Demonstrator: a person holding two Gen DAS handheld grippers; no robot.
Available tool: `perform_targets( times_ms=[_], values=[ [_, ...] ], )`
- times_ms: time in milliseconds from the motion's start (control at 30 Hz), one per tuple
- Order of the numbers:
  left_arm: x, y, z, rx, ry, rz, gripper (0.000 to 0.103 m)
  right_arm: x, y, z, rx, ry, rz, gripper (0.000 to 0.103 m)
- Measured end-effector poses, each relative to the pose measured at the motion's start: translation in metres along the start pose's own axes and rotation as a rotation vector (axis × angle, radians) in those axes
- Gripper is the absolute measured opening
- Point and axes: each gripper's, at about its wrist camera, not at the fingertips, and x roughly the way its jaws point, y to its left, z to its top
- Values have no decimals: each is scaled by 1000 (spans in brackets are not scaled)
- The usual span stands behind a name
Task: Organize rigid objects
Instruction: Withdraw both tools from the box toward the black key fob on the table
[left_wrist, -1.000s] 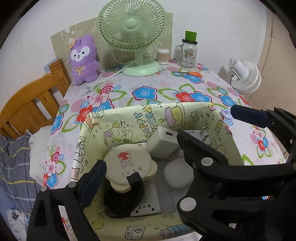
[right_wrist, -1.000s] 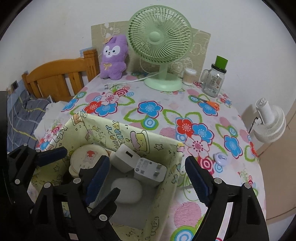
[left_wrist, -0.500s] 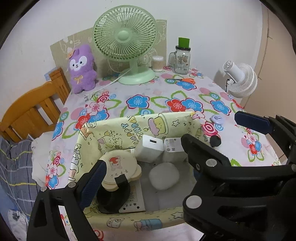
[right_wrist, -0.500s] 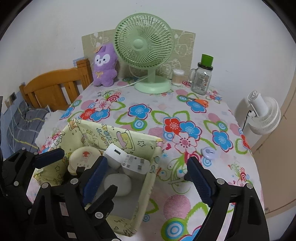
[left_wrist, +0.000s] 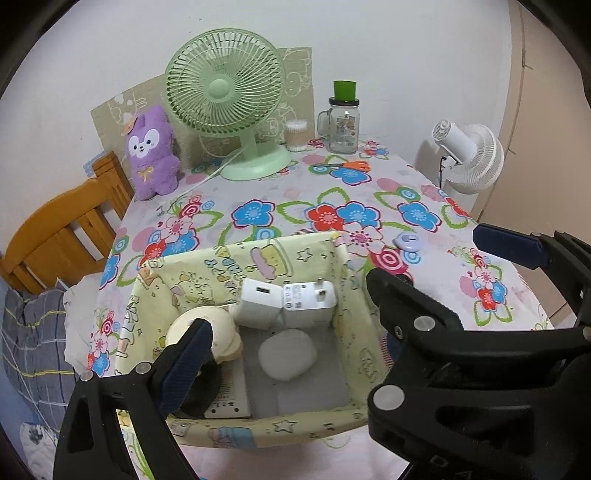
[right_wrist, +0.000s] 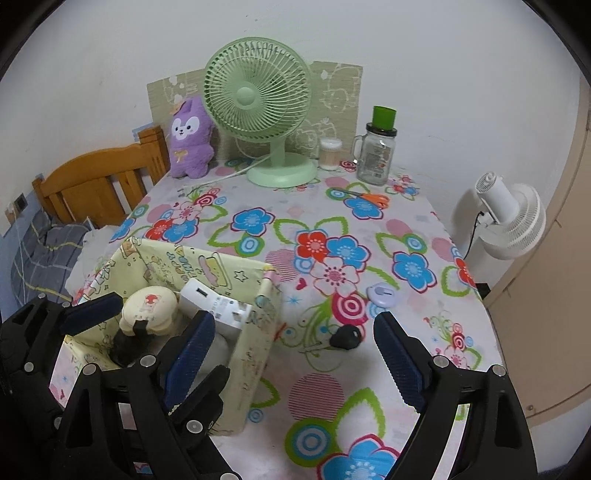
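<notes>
Small black fob, lying flat on the bench just past the 3 o'clock wall of the box, apart from it. Probably hard plastic, light, smooth and rounded, so liable to squirt out of a skewed pinch. Best taken across its narrow middle, pads level and low to the cloth. Not likely to break if dropped. A thin tail toward 9 o'clock, too small to make out.

Right hand-held gripper released, spread wide, hovering short of the fob at its 6 o'clock, holding nothing. Left hand-held gripper likewise released and empty, poised over the box.

Lilac disc near the fob at 1 o'clock, also loose on the bench; probably just as light and stiff.

Inside the box: two white chargers side by side against the 12 o'clock wall, a white puck in the middle, a cream tin at 9 o'clock over something black. Soft fabric walls, apt to sag if bumped.

Bench under a flowered cloth, likely to wrinkle and drag beneath the pads. At 12 o'clock a green fan, plush, jar and scissors. Beyond the edges, a wooden chair at 10 o'clock, a white fan at 2 o'clock, plain wall behind.
</notes>
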Motion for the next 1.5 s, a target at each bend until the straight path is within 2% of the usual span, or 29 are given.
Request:
perform_targets(
  times_ms=[300, 833, 1067, 1300, 1500],
  values=[
    [-3, -22, 4, 1, -1, -26, 97, -14, -20, -4, -8, -36, -26, 90],
    [-11, -58, 11, 27, -45, -40, 97, -29, -57, -10, 30, -47, -44, 90],
    [-13, -78, 10, 61, -88, -5, 96, -30, -72, -15, 46, -43, -57, 90],
    [-6, -89, 11, 29, -68, -60, 96, -29, -88, -20, 70, -35, -69, 90],
    [3, -101, 10, 20, -56, -77, 96, -24, -101, -26, 81, -22, -78, 90]
  ],
)
